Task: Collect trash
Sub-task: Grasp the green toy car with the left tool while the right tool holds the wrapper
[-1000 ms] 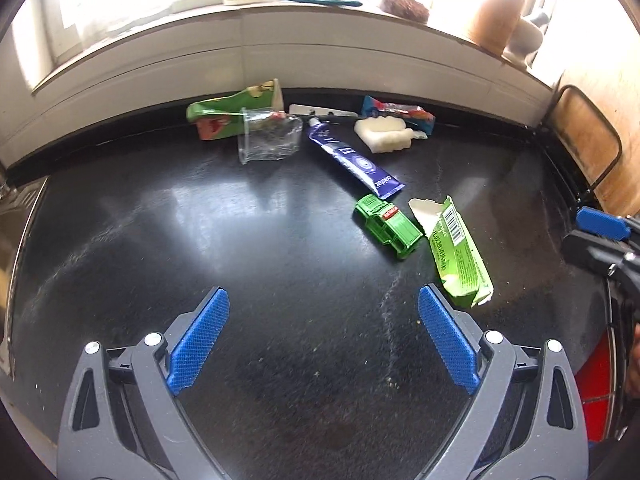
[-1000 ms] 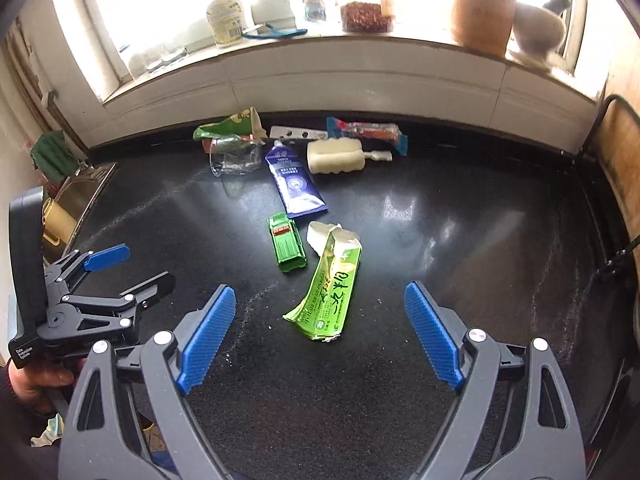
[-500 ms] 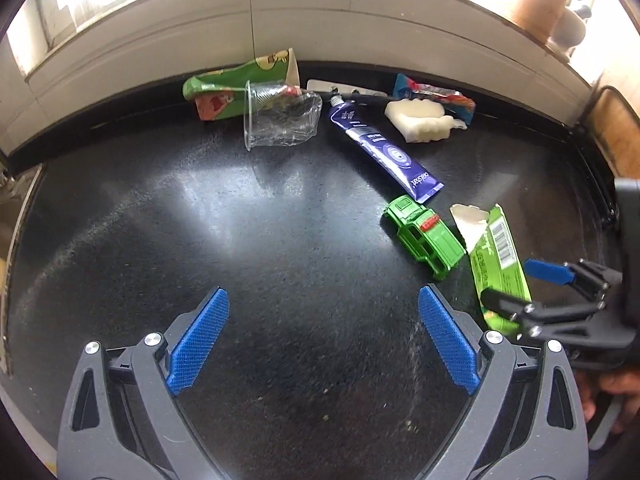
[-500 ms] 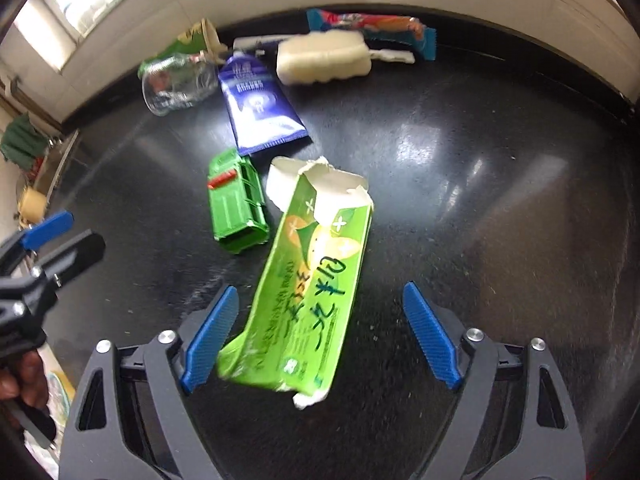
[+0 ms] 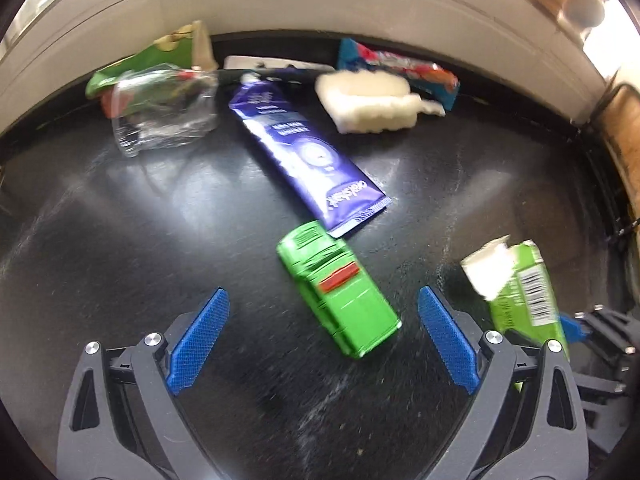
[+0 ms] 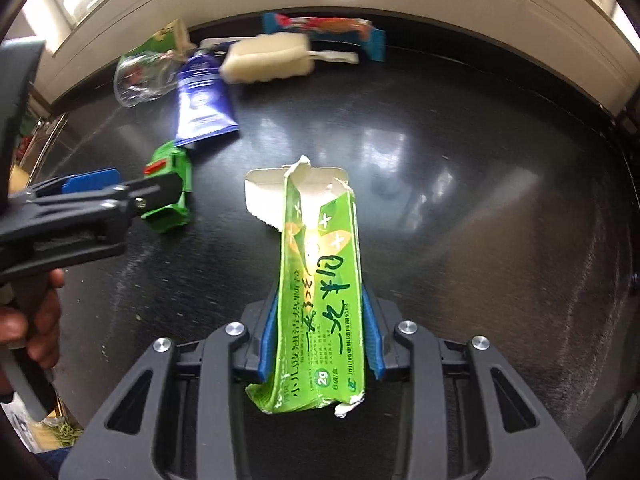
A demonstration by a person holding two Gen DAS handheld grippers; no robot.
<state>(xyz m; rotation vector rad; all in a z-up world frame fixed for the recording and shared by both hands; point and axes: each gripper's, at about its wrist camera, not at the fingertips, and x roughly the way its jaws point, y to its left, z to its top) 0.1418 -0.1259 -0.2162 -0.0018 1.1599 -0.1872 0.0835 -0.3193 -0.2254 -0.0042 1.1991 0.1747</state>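
Observation:
My right gripper (image 6: pixel 320 336) is shut on a torn green carton (image 6: pixel 320 280), its blue pads pressing both long sides; the carton also shows in the left wrist view (image 5: pixel 524 292). My left gripper (image 5: pixel 320 344) is open, with a green toy car (image 5: pixel 340 288) lying on the black counter between and just beyond its fingers; the car also shows in the right wrist view (image 6: pixel 170 188). Further back lie a blue tube (image 5: pixel 304 156), a crushed clear cup (image 5: pixel 164 112), a green wrapper (image 5: pixel 152 60), a white sponge (image 5: pixel 368 102) and a red-blue wrapper (image 5: pixel 400 68).
The black counter (image 6: pixel 480 220) ends at a white tiled wall (image 5: pixel 320 8) behind the litter. A sink edge (image 6: pixel 44 136) lies at the far left in the right wrist view. A dark rail (image 5: pixel 604 184) runs along the counter's right edge.
My right gripper has closed on the green carton. My left gripper has moved forward, open, until the green toy car lies between its fingers.

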